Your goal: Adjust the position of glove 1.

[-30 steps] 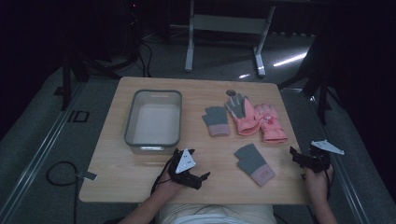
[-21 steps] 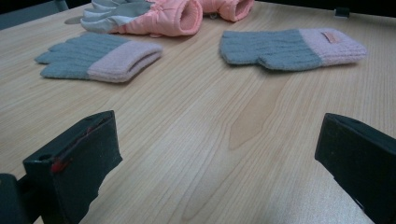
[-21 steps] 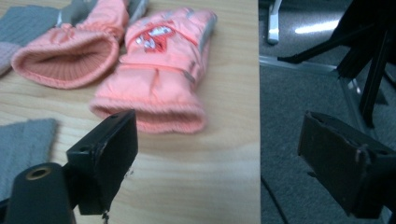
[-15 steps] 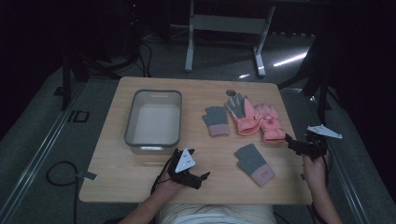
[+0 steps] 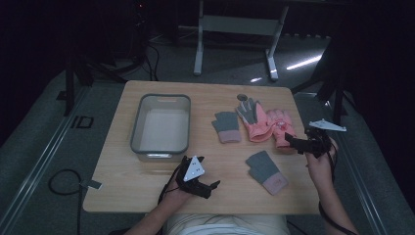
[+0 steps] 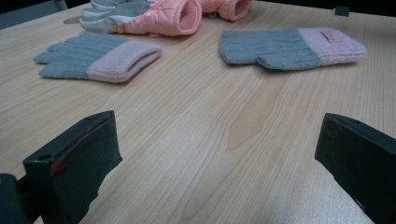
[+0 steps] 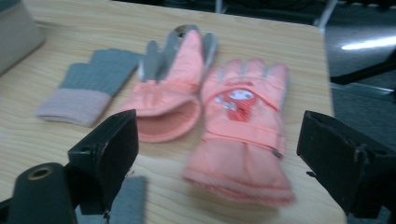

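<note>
Right gripper (image 5: 296, 143) hangs at the right edge of the table (image 5: 147, 193), jaws spread wide and holding nothing. It points left at the pink glove (image 5: 280, 128) with the printed patch on its back. In the right gripper view that glove (image 7: 244, 126) lies flat between the two jaws but farther off, cuff toward the camera, fingers pointing to the far side; jaws and glove are apart.

A second pink glove (image 5: 254, 117) with a grey palm lies just left of the first, touching it along the side, its cuff mouth open (image 7: 169, 100).

A grey knitted glove with a pink cuff (image 5: 226, 126) lies left of the pink pair, near but apart. Another grey knitted glove (image 5: 265, 171) lies nearer the person, right of centre, cuff toward the near right.

Left gripper (image 5: 208, 187) rests low over the near edge of the table, held in the person's left hand (image 5: 171, 198), jaws wide open and empty; in the left gripper view bare wood lies between them, with both grey gloves (image 6: 95, 60) (image 6: 292, 46) beyond.

Grey bin (image 5: 160, 151) stands on the left half of the table, far side of the left gripper.
</note>
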{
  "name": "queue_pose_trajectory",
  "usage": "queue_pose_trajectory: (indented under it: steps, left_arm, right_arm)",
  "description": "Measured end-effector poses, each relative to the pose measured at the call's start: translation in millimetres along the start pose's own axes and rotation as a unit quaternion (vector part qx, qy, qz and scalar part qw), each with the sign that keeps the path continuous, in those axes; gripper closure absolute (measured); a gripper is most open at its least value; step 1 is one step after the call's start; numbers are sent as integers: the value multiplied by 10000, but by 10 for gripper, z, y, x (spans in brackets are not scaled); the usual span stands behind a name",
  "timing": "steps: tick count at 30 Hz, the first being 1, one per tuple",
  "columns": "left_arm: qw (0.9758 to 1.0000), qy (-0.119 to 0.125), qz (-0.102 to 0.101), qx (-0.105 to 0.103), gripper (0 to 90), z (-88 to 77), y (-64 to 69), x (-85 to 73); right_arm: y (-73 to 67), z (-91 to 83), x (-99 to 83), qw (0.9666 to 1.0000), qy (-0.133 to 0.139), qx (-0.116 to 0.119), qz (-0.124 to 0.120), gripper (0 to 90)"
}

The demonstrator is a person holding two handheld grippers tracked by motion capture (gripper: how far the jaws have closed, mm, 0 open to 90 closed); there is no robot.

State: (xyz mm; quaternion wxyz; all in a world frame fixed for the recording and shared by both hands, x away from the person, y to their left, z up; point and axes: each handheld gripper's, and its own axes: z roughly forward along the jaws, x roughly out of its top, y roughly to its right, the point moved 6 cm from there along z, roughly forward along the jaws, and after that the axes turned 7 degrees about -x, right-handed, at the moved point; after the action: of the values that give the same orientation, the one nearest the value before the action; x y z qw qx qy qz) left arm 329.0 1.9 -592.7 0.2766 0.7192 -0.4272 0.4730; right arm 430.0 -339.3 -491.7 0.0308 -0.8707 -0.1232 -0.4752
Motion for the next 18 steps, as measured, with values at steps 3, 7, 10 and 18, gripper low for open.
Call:
queue_pose_trajectory:
  steps: [3, 7, 10, 18]
  left_arm:
    - [10000, -6, -7, -14, 0, 1, 0, 0]
    - [10000, -7, 8, -17, 0, 2, 3, 0]
    - [10000, -7, 11, -16, 0, 2, 3, 0]
    - [10000, -4, 15, -14, 0, 1, 3, 0]
  right_arm:
    - [-70, 45, 96, 9999, -66, 21, 93, 110]
    - [-172, 93, 212, 9998, -69, 164, 122, 110]
    - [-248, 130, 291, 9997, -48, 254, -19, 112]
    - [-442, 239, 456, 9985, -35, 522, -169, 158]
